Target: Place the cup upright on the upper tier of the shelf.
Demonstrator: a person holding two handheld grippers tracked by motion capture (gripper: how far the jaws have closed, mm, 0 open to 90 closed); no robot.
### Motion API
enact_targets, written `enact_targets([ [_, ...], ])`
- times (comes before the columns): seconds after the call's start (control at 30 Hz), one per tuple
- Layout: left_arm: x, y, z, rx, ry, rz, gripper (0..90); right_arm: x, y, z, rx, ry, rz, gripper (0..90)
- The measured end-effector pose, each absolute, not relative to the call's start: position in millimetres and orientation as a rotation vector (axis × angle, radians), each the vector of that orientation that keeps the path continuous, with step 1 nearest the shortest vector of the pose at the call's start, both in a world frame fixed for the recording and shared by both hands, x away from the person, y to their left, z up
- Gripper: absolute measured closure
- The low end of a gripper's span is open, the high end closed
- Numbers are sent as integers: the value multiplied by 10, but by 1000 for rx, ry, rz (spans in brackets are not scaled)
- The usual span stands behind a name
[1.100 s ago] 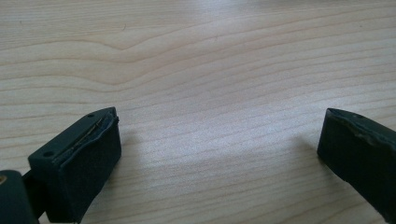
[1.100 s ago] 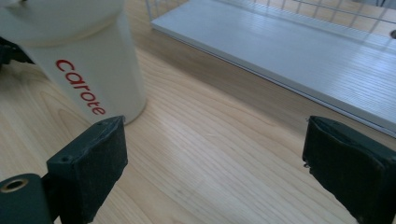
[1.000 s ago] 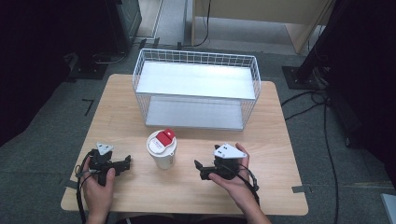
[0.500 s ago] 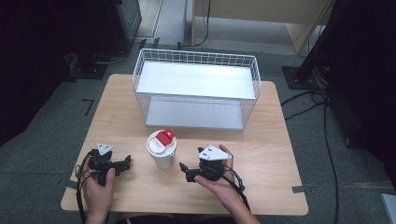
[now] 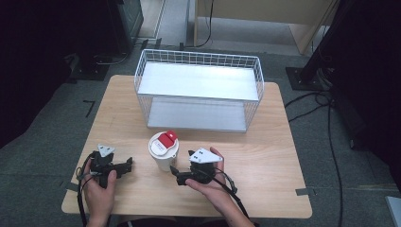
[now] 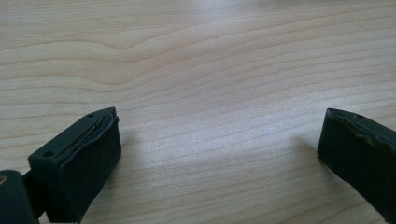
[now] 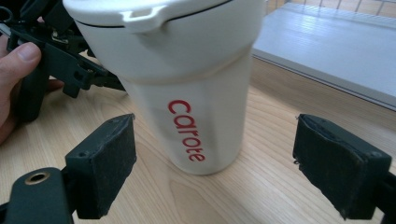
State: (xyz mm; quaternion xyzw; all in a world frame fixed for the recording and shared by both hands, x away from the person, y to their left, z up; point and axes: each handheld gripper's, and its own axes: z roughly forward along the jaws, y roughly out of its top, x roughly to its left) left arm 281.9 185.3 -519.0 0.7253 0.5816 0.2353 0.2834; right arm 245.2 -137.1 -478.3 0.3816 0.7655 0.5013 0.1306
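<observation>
Cup (image 7: 187, 88) | upright, between gaping right tongs (image 7: 215, 168) | seemingly untouched

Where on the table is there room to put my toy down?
Bare wood lies on the table between the right gripper and the right edge, and left of the wire basket. It is crowded at the front middle, where the white cup stands between the left gripper and the right one.
</observation>
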Motion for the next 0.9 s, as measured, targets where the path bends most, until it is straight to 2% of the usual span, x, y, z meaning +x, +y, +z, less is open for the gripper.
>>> enact_targets([
  [0.9, 2819, 1853, -5190, 1940, 1557, 629, 0, 2543, -908, -4888, 1131, 2105, 1456, 108],
])
